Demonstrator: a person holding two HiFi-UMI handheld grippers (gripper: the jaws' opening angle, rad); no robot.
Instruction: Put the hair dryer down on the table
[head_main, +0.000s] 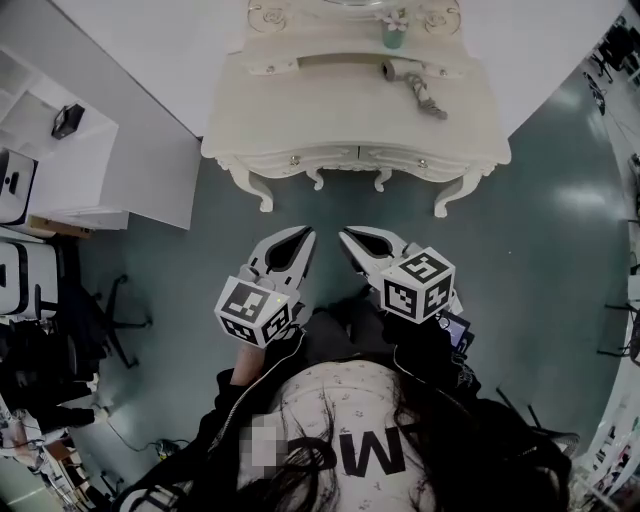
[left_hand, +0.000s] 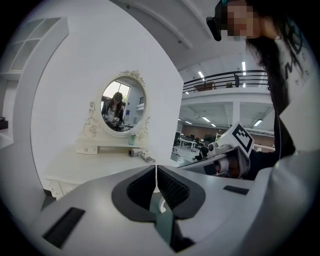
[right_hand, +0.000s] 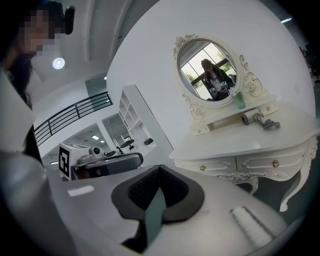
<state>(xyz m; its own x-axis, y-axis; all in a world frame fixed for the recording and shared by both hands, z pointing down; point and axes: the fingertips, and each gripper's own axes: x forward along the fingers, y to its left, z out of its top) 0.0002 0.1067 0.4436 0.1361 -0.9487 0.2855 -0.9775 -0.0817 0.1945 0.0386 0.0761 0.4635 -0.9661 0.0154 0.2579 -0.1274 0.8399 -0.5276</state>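
— Looking for the hair dryer (head_main: 404, 71): where does it lie?

— On the tabletop of the white dressing table (head_main: 330, 115), close to the back edge and right of the middle. It lies flat just in front of the low raised shelf under the oval mirror (left_hand: 122, 106). Its bundled cord (head_main: 429, 100) runs from it toward the front right corner.

— Is anything else near it?

— A small green cup (head_main: 394, 36) stands on that shelf at the back edge, just behind the dryer. It does not touch the dryer.

— And the left gripper (head_main: 300, 234)?

— Its jaws are drawn together, with only a hairline slit between the ribbed pads (left_hand: 170, 186). Nothing sits between them. It is held over the floor in front of the table's front edge, well apart from the dryer.

— What about the right gripper (head_main: 348, 236)?

— Its jaws are pressed fully together, and it too is empty. It hangs beside the left one, with the two tips angled toward each other and near but not touching. Both point at the table and tilt slightly down.

— So neither tool touches the dryer?

— Neither does. The dryer rests on the tabletop alone, and the person stands back from the table, reflected in the mirror.
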